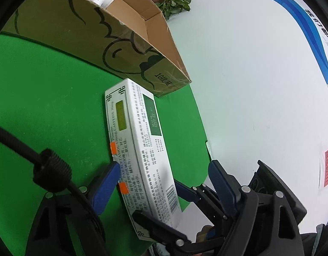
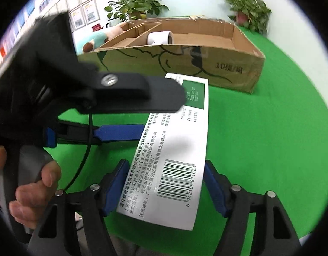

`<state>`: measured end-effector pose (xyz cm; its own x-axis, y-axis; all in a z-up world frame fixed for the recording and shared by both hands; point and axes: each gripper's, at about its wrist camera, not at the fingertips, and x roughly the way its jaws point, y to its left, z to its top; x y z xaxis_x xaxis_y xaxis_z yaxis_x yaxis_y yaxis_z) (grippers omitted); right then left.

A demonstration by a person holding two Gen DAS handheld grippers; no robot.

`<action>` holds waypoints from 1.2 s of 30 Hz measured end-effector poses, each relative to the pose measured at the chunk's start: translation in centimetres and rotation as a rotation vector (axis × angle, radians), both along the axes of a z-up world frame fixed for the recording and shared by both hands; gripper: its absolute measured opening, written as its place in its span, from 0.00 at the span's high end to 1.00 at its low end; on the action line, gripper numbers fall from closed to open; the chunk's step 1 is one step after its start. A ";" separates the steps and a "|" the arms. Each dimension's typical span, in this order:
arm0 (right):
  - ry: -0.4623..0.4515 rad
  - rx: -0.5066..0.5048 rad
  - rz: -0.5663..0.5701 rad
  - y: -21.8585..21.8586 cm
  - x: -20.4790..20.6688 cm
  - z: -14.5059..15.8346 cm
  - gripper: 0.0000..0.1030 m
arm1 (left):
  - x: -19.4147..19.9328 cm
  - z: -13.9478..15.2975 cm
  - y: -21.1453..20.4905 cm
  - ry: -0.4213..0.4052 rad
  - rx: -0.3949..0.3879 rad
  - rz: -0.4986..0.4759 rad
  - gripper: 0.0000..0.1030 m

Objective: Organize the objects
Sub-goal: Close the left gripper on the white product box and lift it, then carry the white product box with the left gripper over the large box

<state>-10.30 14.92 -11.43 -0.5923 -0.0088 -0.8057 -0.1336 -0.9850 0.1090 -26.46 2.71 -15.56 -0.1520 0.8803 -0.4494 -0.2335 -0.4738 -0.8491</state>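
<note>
we see a green table (image 2: 270, 128) with an open cardboard box (image 2: 228, 72) standing on it, its side printed with a black line drawing and "10提/箱" near one corner. cardboard dividers split the inside into compartments – a white roll (image 2: 160, 37) lies on its side in one of them, and the widest compartment beside it shows only bare cardboard. two potted plants (image 2: 134, 6) stand behind the box by the wall.

the long white medicine carton (image 2: 174, 149) lies just in front of the cardboard box, its far end close to the box wall (whether they touch we cannot tell). its face carries a dark green panel, rows of chinese text and a barcode numbered 6 942109 811023; the adjoining side reads "paracetamol" and "caffeine".

the right gripper (image 2: 167, 186) straddles the barcode end, blue pads pressed against both long edges – clamped on the carton. the left gripper (image 1: 161, 179) has its fingers apart around the carton, one near an orange mark, the other clear of it.
</note>
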 end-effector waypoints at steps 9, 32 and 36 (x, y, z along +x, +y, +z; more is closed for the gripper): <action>0.043 -0.125 -0.056 2.0 0.9 0.6 0.35 | -1.7 -0.1 -0.7 0.016 -0.044 -0.004 0.37; 0.060 -0.378 -0.065 4.2 0.5 0.2 0.36 | -7.8 -0.2 -5.0 -0.013 -0.108 0.015 0.61; 0.042 -0.314 -0.047 3.5 0.0 0.2 0.34 | -8.8 0.7 -5.5 0.023 -0.119 0.011 0.63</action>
